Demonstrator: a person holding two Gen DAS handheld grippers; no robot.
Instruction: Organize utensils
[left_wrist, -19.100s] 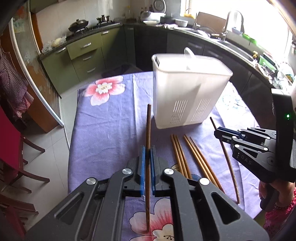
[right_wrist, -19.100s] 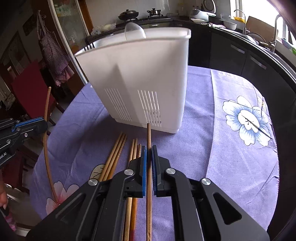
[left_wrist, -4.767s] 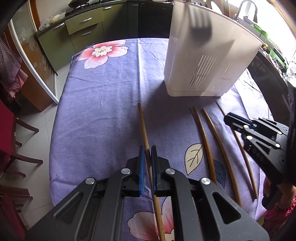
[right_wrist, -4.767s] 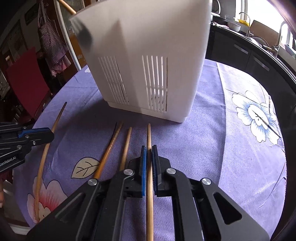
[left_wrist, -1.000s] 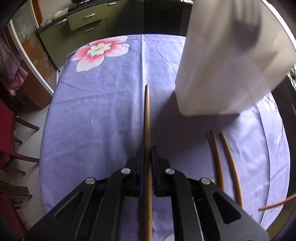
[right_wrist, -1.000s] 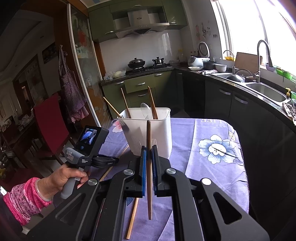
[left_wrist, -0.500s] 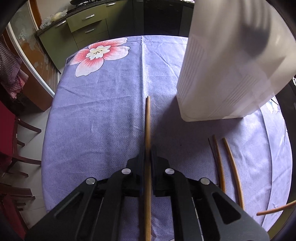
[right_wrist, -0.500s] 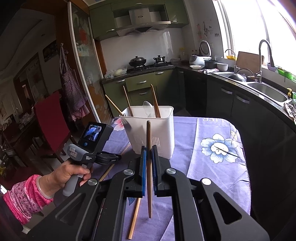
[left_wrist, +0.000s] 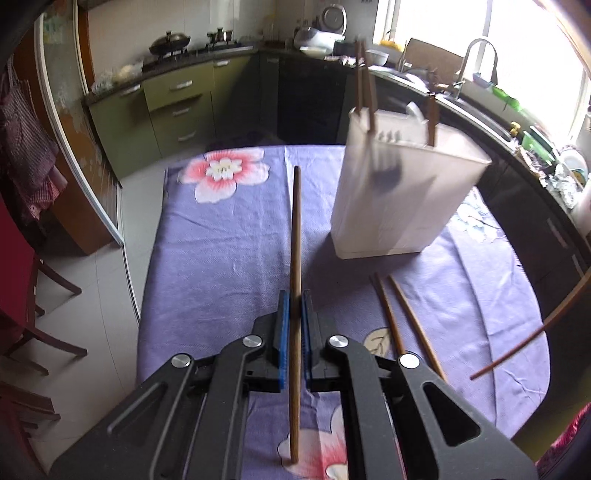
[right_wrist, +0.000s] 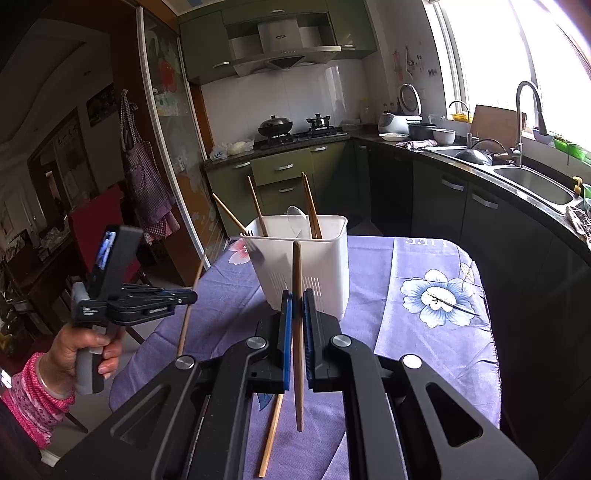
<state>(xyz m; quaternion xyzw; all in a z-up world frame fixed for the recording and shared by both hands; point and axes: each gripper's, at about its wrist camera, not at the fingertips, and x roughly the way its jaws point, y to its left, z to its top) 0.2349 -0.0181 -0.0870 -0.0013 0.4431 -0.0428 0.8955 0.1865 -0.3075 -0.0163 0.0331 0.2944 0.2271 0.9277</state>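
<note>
Chopsticks in three places. Left gripper (left_wrist: 293, 306): jaws clamped narrow on one brown chopstick (left_wrist: 295, 295), which runs through the blue pads and sticks out ahead over the purple flowered cloth (left_wrist: 221, 236) covering the bench. Right gripper (right_wrist: 297, 310): jaws likewise closed tight on a second chopstick (right_wrist: 297, 325), held nearly upright in its own view, lower end hanging clear above the cloth. From the right wrist camera the left gripper shows at far left, carried by a hand (right_wrist: 79, 347) with a pink patterned sleeve; its chopstick slants down toward the bench edge.

White slotted utensil holder (left_wrist: 402, 199) stands upright on the cloth, to the right of the left gripper's chopstick and apart from it. Several chopsticks (right_wrist: 312, 206) already lean inside, plus a pale spoon (right_wrist: 297, 219). Left view slightly motion-blurred at the holder.

Two loose chopsticks (left_wrist: 406, 317) lie side by side on the cloth, just in front of the holder.
</note>
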